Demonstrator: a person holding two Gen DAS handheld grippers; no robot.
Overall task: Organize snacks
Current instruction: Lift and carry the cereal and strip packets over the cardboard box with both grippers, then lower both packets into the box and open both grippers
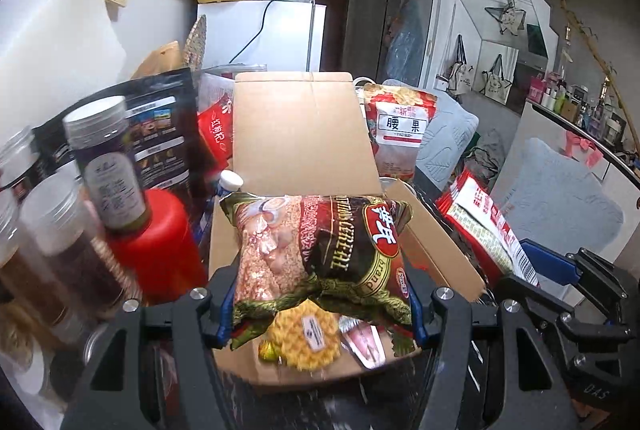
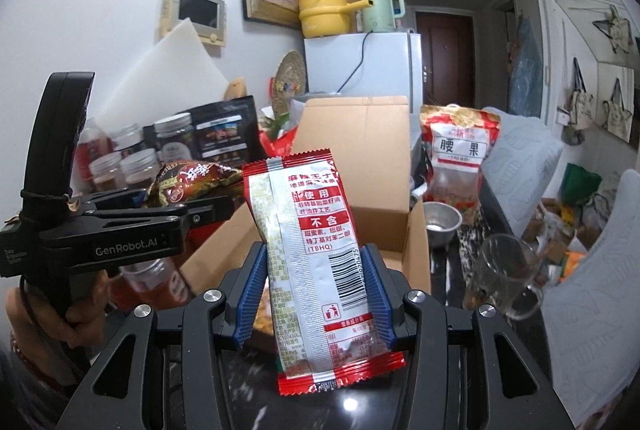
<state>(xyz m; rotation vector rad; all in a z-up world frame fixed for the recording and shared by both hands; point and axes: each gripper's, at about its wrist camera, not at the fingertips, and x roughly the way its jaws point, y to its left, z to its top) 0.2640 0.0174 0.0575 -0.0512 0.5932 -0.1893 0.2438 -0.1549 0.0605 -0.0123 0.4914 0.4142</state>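
My left gripper (image 1: 320,318) is shut on a dark cereal bag (image 1: 320,250), which hangs over an open cardboard box (image 1: 300,133). A yellow snack packet (image 1: 308,338) and other packets lie inside the box. In the right wrist view my right gripper (image 2: 316,294) is shut on a red and silver packet (image 2: 312,242), held upright before the box (image 2: 360,149). The same view shows the left gripper (image 2: 216,207) at the left with the cereal bag (image 2: 192,181), gripped by a person's hand (image 2: 80,314). The right gripper (image 1: 524,270) and its packet (image 1: 480,226) appear at the right of the left wrist view.
Several clear jars (image 1: 104,157) and a red bottle (image 1: 156,246) crowd the box's left side. A cashew bag (image 2: 460,153), a metal bowl (image 2: 442,222) and a glass mug (image 2: 508,274) stand to its right. A white fridge (image 2: 360,69) is behind.
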